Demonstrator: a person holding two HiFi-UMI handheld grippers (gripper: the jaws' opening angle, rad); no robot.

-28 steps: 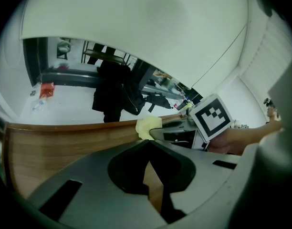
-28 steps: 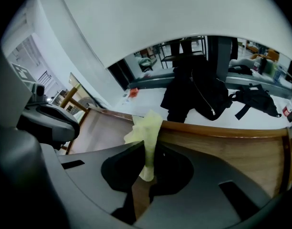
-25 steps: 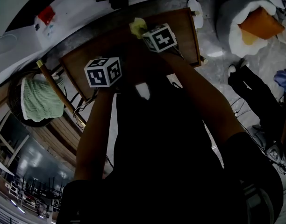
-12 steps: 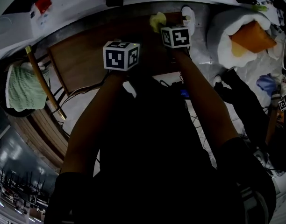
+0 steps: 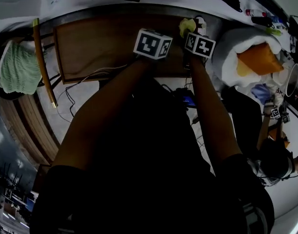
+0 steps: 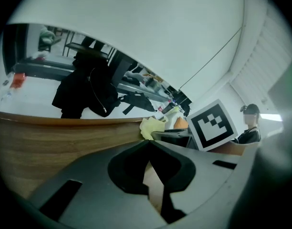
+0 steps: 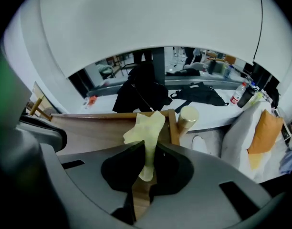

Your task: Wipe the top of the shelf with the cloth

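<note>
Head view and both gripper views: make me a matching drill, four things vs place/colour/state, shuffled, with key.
Things
1. cloth
2. left hand-held gripper
3. shelf top
4. orange cushion

Place, colour or state
A. brown wood, under both grippers
B. jaws together, nothing between them
C. pale yellow, pinched in the right hand-held gripper
D. lies on white padding, to the right of the shelf

Pairs: 1-C, 2-B, 3-A, 4-D
</note>
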